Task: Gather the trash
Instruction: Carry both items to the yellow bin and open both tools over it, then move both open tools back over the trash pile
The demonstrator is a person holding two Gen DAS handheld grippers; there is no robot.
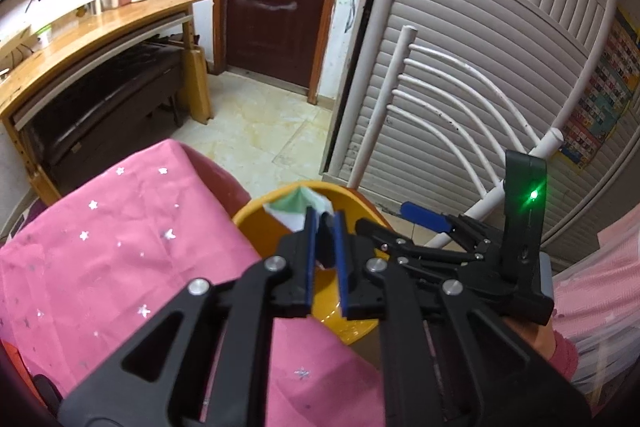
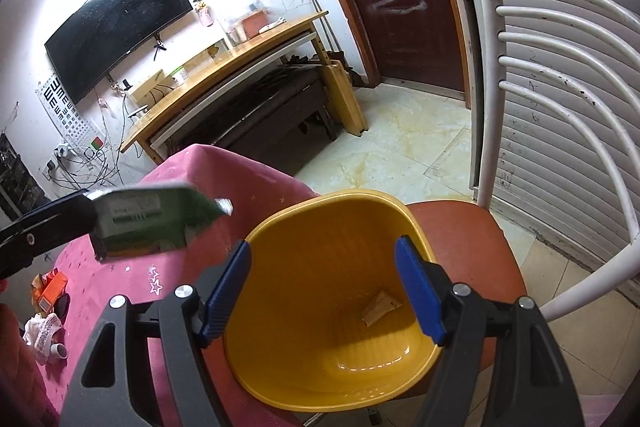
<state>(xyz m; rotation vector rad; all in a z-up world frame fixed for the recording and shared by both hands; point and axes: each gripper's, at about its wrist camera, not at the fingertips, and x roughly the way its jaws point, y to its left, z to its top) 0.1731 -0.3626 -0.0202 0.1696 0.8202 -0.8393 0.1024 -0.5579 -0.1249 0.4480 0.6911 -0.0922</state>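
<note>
A green-and-white carton [image 2: 148, 223] is seen pinched in the left gripper [image 1: 324, 227], carried just beside the rim of the yellow bin [image 2: 280, 227] that stands on a red chair seat [image 2: 480, 227] next to the pink-covered table [image 1: 120, 227]. The carton's long axis is laid roughly level, its free end pointed toward the bin mouth, so the left hand is judged nearer to a drop. The right gripper [image 2: 324, 287] is held spread and empty above the bin, where a brown scrap [image 2: 380, 307] is already lying; more litter [image 2: 44, 311] is left on the table.
</note>
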